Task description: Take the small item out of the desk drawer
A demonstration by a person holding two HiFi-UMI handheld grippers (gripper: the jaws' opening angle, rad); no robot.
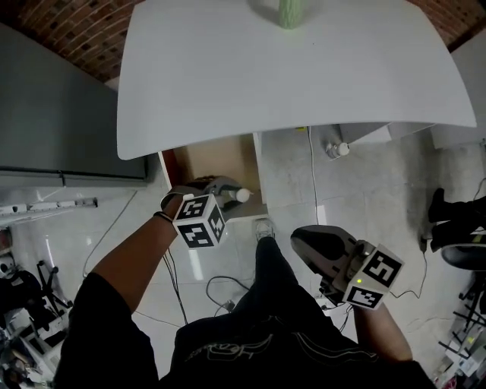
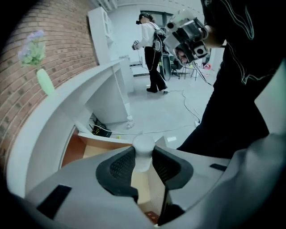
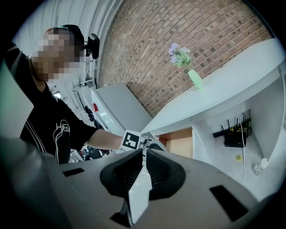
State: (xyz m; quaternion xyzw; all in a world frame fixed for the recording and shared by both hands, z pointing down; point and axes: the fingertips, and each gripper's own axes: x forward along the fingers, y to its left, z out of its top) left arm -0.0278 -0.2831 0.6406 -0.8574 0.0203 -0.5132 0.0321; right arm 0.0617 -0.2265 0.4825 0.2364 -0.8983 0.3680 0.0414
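The desk drawer (image 1: pixel 220 161) stands pulled out under the white desk top (image 1: pixel 288 68), and its wooden inside shows. Just in front of it my left gripper (image 1: pixel 237 194) is shut on a small white cylindrical item (image 1: pixel 243 195). In the left gripper view both dark pads press on that item (image 2: pixel 144 151), which stands upright between the jaws of the left gripper (image 2: pixel 144 157), above the drawer (image 2: pixel 96 151). My right gripper (image 1: pixel 298 238) hangs lower right, away from the drawer. Its jaws (image 3: pixel 144 157) are shut with nothing between them, facing the drawer (image 3: pixel 183 141).
A green vase with flowers (image 1: pixel 290 11) stands at the desk's far edge. A grey cabinet (image 1: pixel 61 129) is at left. Cables (image 1: pixel 220 292) and a white bottle (image 1: pixel 338 150) lie on the tiled floor, a router (image 3: pixel 234 138) under the desk. Another person (image 2: pixel 152 44) stands far off.
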